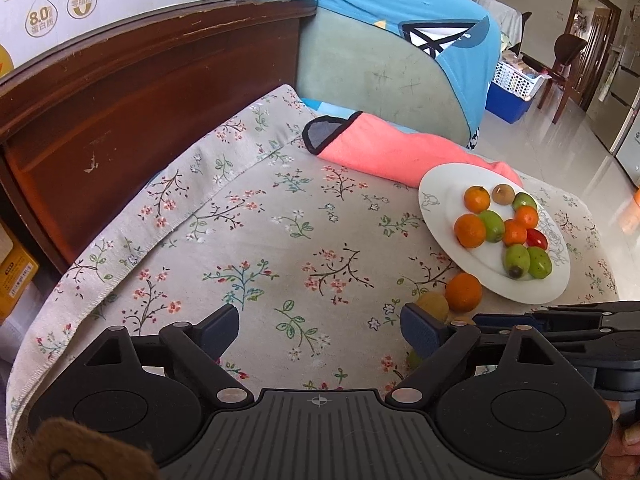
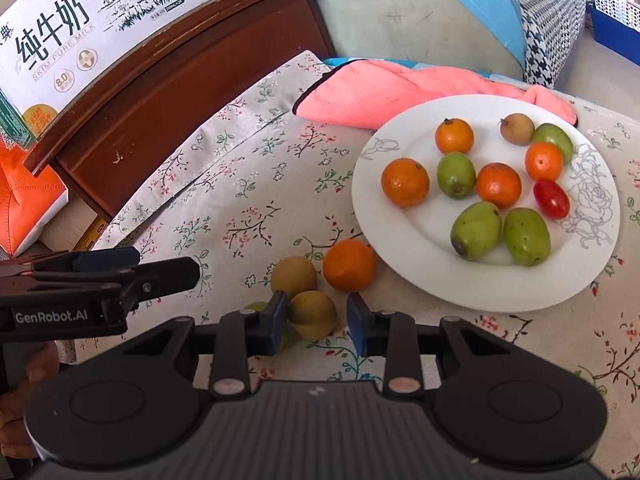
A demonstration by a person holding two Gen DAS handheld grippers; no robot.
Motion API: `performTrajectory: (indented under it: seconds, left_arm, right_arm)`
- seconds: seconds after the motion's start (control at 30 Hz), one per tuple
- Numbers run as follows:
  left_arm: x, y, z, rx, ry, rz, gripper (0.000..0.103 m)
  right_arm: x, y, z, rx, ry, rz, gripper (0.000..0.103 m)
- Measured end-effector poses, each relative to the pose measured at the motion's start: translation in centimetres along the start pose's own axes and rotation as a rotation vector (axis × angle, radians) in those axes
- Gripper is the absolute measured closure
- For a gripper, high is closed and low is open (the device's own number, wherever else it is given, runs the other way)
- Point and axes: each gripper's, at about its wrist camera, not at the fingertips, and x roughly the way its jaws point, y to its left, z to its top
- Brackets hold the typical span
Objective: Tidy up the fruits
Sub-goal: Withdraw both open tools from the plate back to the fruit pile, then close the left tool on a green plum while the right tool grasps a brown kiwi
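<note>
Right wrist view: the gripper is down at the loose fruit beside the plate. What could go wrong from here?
1. The right gripper has the yellow-brown fruit off-centre against one finger; a round fruit may squirt out.
2. A second yellow-brown fruit and the orange sit very close and may be knocked rolling.
3. The open left gripper hangs close by; the two could collide.

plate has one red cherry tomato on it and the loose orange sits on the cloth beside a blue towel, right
Not quite. The towel is pink, not blue, and it lies behind the plate, away from the loose orange. The right wrist view shows this. The rest holds: one red cherry tomato on the plate, the orange off it on the floral cloth.
</note>
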Motion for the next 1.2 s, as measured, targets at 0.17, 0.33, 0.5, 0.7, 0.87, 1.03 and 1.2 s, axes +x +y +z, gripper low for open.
performTrajectory:
  seconds: [0.17,0.33,0.5,0.7,0.87,1.03,1.2]
  left_arm:
    - [-0.1,-0.3,-0.3,0.035,-0.011,-0.029,0.01]
    - [-0.4,-0.7,-0.8,0.074,-0.017,-0.052,0.01]
    - [-0.6,-1.6,-1.5,0.131,-0.017,-0.11,0.01]
    - [0.0,-3.9,-3.0,0.26,0.007,-0.113,0.01]
    - [1.0,-5.3,-3.9,0.333,0.009,-0.105,0.01]
    - [2.3,-5.6,-4.5,0.356,0.03,-0.081,0.009]
    - [3.1,-4.2,-4.6,0.269,0.048,-0.105,0.0]
  right_arm:
    - [0.4,0.6,-0.4,-0.029,0.008,-0.003,0.074]
    - [0.4,0.6,-0.4,-0.033,0.008,0.003,0.077]
    - [-0.8,-0.2,-0.2,0.0,0.005,-0.036,0.077]
    - [-2.3,-1.4,-1.0,0.075,0.006,-0.084,0.077]
    - [-2.9,-1.8,-2.1,0.122,0.013,-0.099,0.076]
    - [-2.9,-1.9,-2.3,0.127,0.013,-0.083,0.075]
    - [-2.9,-1.9,-2.3,0.133,0.014,-0.081,0.074]
